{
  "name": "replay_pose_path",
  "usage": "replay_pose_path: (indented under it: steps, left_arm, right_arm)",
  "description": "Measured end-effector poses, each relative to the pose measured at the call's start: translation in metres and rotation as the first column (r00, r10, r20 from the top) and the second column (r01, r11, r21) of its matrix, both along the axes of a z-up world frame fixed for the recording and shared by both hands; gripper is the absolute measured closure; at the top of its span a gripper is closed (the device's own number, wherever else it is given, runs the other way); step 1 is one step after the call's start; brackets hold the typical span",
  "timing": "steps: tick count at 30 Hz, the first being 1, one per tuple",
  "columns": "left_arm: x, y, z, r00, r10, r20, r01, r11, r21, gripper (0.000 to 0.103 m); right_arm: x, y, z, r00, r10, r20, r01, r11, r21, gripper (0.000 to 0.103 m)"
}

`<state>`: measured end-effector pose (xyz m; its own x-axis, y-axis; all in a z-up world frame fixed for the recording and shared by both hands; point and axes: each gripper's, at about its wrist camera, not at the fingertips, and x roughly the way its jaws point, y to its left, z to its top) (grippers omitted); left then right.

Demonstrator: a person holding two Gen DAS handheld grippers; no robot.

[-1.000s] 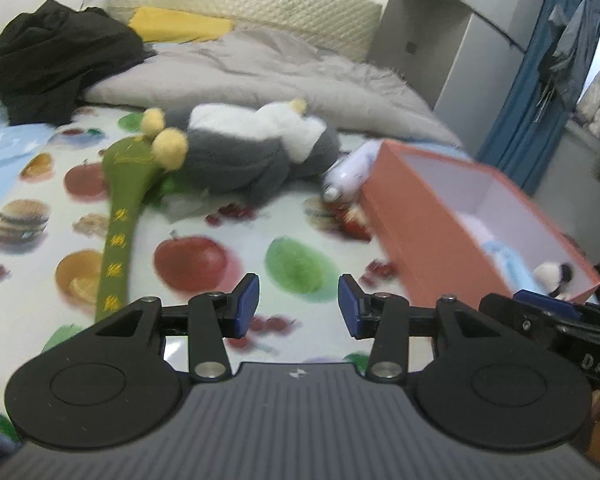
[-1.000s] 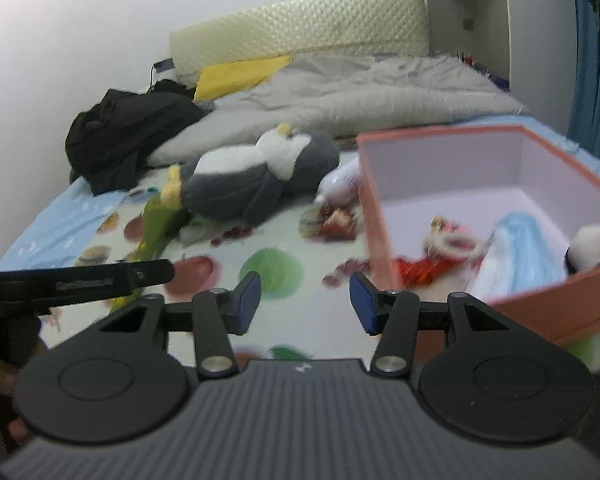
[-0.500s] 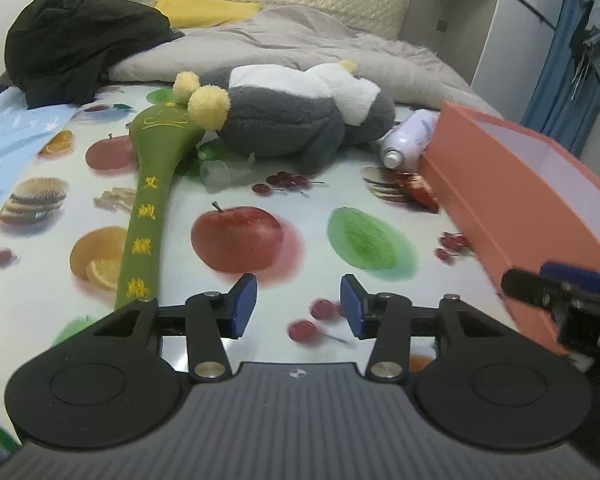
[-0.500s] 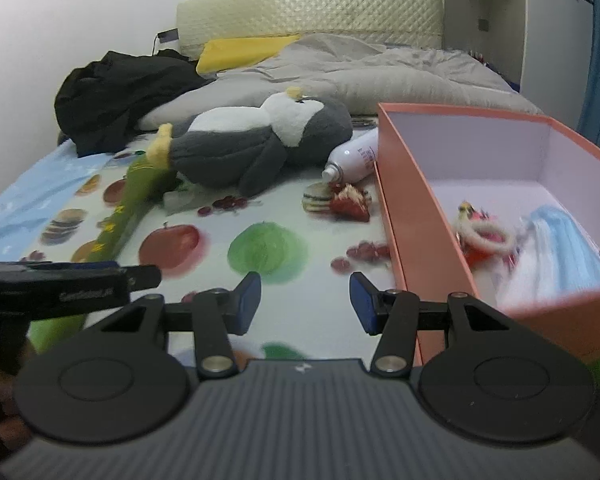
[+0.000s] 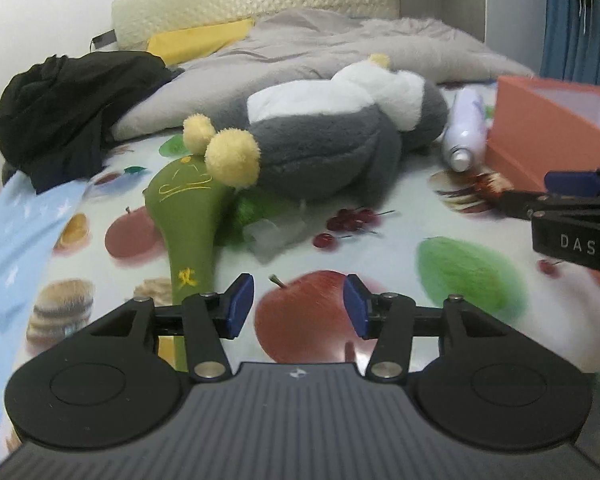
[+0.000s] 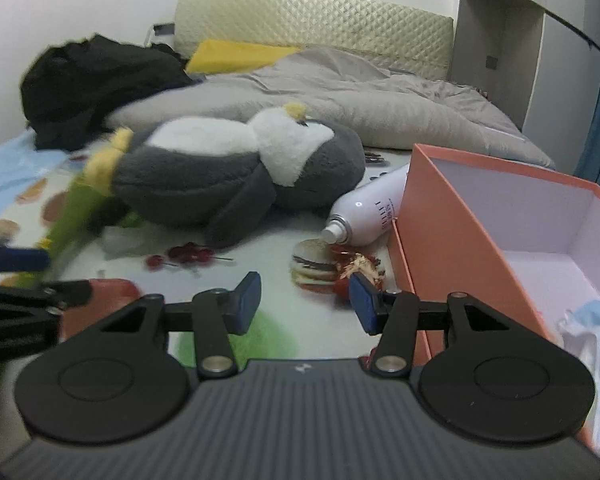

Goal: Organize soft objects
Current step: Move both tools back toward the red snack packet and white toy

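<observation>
black clothing (image 5: pixel 72 100): heaped at the far left of the bed, well apart from both tools, no concern for this step
green plush stick (image 5: pixel 192 216): lying on the fruit-print sheet (image 5: pixel 468 268), head end tucked against the penguin's yellow feet, shaft running toward the left tool
left gripper (image 5: pixel 298 306): empty, jaws opening, nothing between the pads, hovering over the printed apple just right of the stick's shaft
grey penguin plush (image 6: pixel 228 172): on its back mid-bed, touching the stick on one side and near the spray can on the other; likely the next soft thing to lift
right gripper (image 6: pixel 304 300): jaws parted and empty, pointing at the gap between penguin and box
spray can (image 6: pixel 370 208): lying on its side between penguin and box, nozzle toward the camera; hard, better left out
orange box (image 6: pixel 440 220): open, at the right, blue cloth (image 6: pixel 592 320) already in its near corner
advice: probably best to take the bulky penguin from both flanks, pinching deep into the stuffing, lifting clear of stick and can before swinging over the box wall
</observation>
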<state>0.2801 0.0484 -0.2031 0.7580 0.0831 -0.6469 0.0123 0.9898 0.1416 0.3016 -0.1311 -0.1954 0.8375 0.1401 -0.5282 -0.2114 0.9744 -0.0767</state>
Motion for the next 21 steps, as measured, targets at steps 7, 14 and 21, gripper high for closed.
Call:
replay_pose_path:
  steps: [7, 14, 21]
  left_arm:
    - [0.039, 0.0, -0.018, 0.999, -0.029, -0.015, 0.031, 0.996, 0.079, 0.046]
    - [0.07, -0.009, -0.034, 0.997, -0.066, -0.034, 0.072, 0.971, 0.227, 0.046]
    - [0.097, 0.007, -0.036, 0.997, -0.042, -0.06, 0.052, 0.983, 0.176, 0.046]
  right_arm:
    - [0.029, 0.003, -0.016, 0.999, -0.026, -0.035, 0.025, 0.999, -0.048, 0.052]
    - [0.055, 0.009, -0.025, 0.998, -0.057, -0.038, 0.052, 0.991, -0.127, 0.052]
    - [0.069, 0.011, -0.037, 0.996, -0.067, -0.06, 0.054, 0.979, -0.197, 0.055]
